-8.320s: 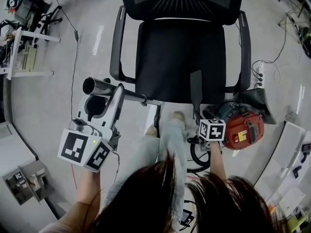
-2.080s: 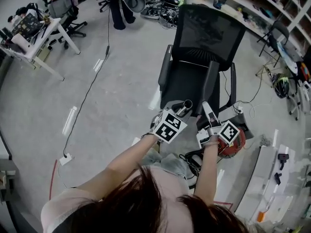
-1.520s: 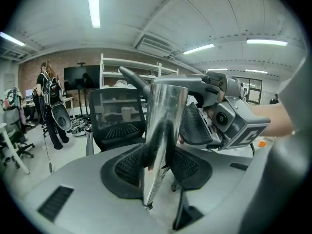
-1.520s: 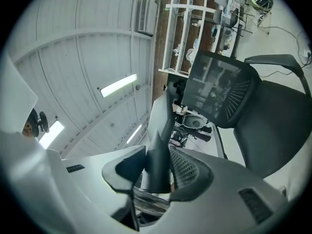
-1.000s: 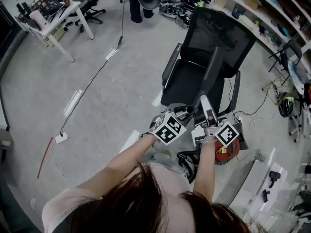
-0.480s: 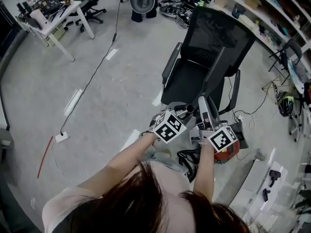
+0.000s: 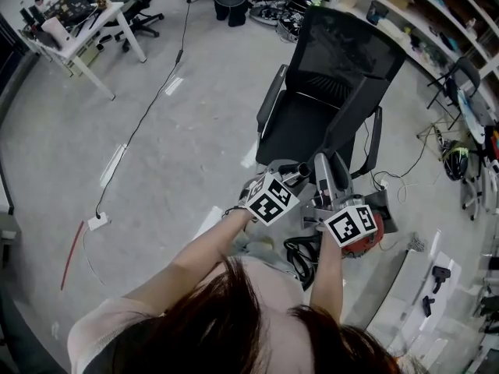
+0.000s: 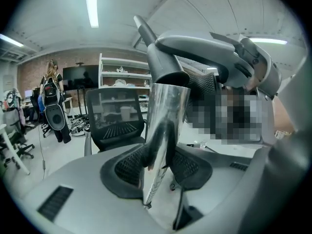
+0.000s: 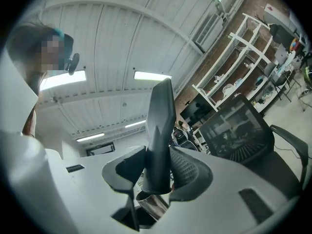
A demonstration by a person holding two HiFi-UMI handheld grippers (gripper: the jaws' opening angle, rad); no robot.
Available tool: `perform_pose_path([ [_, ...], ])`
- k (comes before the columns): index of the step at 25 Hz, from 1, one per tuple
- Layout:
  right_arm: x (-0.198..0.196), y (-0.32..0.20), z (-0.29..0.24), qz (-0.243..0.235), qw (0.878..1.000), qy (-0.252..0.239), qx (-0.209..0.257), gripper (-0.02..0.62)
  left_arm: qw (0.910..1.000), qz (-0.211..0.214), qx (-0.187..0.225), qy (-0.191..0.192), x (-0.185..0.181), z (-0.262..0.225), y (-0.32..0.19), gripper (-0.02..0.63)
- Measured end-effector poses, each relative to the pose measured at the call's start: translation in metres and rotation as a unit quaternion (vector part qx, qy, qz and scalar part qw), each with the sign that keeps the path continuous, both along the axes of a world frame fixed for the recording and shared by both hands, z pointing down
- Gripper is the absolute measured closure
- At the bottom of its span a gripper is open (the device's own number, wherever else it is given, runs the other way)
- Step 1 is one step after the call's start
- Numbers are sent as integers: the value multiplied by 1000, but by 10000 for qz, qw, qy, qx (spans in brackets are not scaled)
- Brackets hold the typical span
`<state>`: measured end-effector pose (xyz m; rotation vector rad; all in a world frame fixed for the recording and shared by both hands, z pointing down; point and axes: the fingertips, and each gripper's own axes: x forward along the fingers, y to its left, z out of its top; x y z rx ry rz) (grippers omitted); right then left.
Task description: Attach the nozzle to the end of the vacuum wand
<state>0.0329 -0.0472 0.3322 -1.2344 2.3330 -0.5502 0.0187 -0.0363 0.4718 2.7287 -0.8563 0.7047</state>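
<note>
- Holding the vacuum wand [image 8: 165,116] clamped between the left gripper's [image 8: 157,165] jaws, open end toward the nozzle [image 9: 160,126], gives the push a firm target
- The right gripper [image 9: 156,172] pinches that dark nozzle, whose collar sits right at the wand's mouth (how far on, I cannot tell)
- Line up both axes, then press straight along the tube; any tilt could jam the collar

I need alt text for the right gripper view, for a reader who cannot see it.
The right gripper clamps a dark tapered nozzle pointing upward, its base at the open end of the shiny wand. Behind are ceiling lights, white shelves and a black mesh chair.
</note>
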Motion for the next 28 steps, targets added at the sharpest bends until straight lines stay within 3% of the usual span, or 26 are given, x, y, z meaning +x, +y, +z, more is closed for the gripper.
perform_pose_path([
  [8, -10, 8, 6, 157, 9987, 472, 112, 428, 10000, 5, -24, 5, -5, 2, -7, 446],
  [12, -16, 9, 5, 18, 9962, 863, 141, 428, 10000, 22, -35, 13, -5, 3, -8, 446],
  [20, -32, 12, 3, 5, 9831, 1808, 296, 430, 10000, 33, -29, 30, -6, 2, -12, 446],
  [24, -39, 13, 2, 152, 9699, 2400, 383, 430, 10000, 55, -23, 32, -6, 3, -13, 446],
  [28, -40, 13, 1, 362, 9643, 2598, 365, 430, 10000, 52, -4, 39, -5, 2, -14, 446],
])
